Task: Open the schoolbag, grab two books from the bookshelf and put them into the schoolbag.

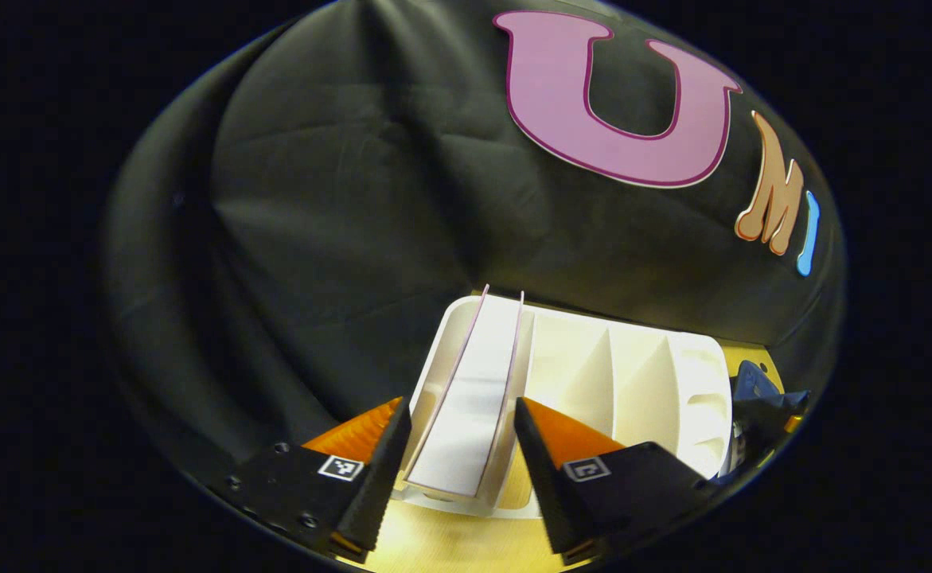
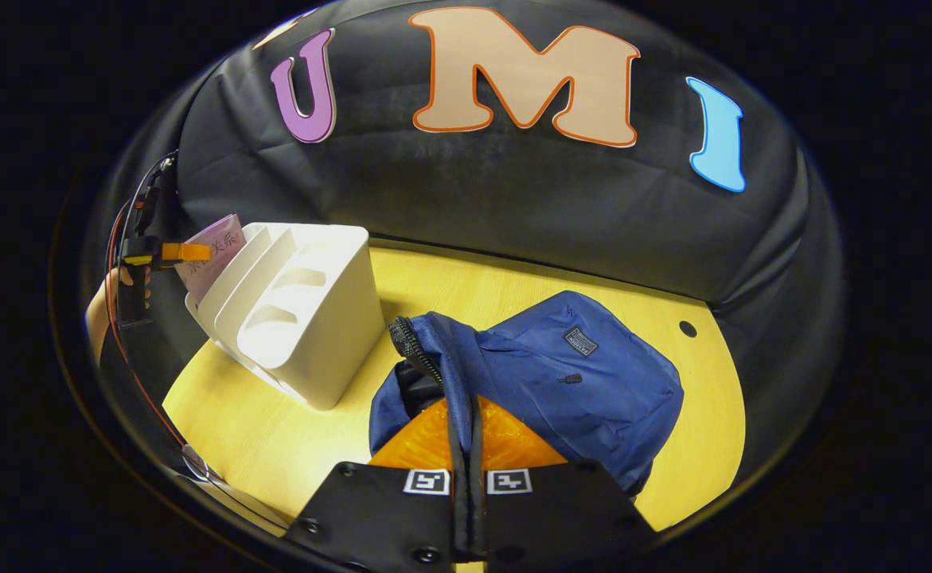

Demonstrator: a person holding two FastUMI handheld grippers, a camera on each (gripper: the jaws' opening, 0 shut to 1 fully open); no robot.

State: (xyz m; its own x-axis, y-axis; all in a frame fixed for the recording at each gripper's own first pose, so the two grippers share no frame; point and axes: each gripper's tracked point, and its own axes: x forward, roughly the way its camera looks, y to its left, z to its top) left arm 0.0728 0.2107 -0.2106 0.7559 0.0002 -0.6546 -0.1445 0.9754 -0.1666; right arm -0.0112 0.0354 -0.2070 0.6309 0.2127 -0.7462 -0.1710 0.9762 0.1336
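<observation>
1 book (image 1: pixel 473 390) stands in the end slot of 1 white bookshelf (image 1: pixel 641 382), near table's (image 2: pixel 513 294) back-left corner. L gripper (image 1: pixel 462 446) spread wide, a finger each side of the book, not clearly touching. R gripper (image 2: pixel 466 477) clamped on zip edge of 1 blue schoolbag (image 2: pixel 585 374), mid-table just beside the shelf.

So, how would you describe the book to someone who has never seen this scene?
Look on the yellow table for the white slotted bookshelf standing beside the blue schoolbag. The book stands in the bookshelf's end slot, the one farthest from the schoolbag. It is the sole book there, with pinkish covers and white page edges, between the open fingers of the left tool.
</observation>
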